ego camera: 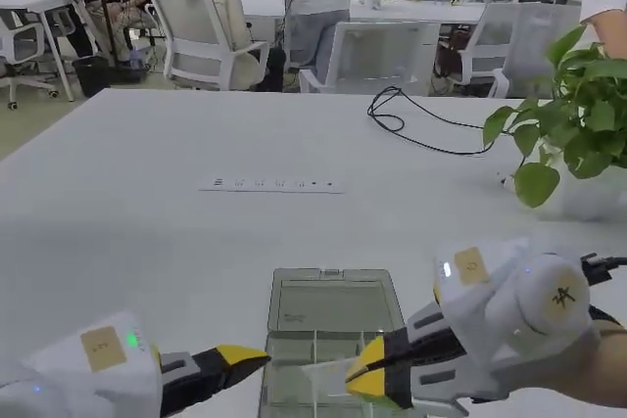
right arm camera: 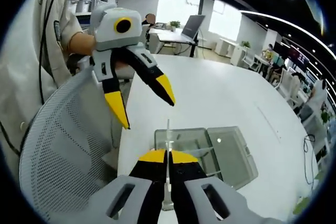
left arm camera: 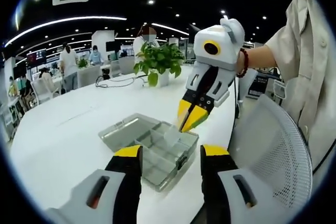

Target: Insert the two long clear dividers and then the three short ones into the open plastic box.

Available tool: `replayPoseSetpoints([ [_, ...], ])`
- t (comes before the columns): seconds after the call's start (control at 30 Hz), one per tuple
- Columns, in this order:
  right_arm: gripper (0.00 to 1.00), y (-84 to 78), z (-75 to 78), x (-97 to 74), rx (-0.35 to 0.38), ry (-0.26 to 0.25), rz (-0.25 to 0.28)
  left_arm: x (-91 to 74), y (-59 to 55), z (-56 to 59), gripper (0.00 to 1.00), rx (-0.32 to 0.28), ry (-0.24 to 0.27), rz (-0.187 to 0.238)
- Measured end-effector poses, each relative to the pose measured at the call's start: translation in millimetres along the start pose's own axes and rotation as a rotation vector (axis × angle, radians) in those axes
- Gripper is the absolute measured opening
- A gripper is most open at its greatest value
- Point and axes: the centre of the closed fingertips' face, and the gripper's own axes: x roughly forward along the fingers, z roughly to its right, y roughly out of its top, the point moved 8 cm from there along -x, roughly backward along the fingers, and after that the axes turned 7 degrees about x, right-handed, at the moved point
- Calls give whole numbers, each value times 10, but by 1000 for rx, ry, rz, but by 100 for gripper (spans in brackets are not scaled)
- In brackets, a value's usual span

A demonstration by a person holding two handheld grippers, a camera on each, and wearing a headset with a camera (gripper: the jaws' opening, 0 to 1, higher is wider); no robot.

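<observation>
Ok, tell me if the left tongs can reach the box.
Probably yes: the left tongs hang open beside the box, nothing between; the right tongs, shut on a divider, hover over it.

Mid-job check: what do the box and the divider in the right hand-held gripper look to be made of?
Box: grey-tinted clear plastic, fairly glossy; the white table shows through its lid and walls, and the lid carries a light glint. Divider: thin, colourless clear sheet, probably rigid plastic; it looks straight in the pinch of the right hand-held gripper.
</observation>
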Motion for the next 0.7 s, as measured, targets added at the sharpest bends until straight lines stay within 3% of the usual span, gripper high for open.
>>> replayPoseSetpoints([
  [0.27,2,46,118,72,22,-29,-40,-40,-23,-27,57,-41,35,18],
  [0.7,2,115,250,197,42,-40,-96,-12,-91,-31,73,-61,41,1],
])
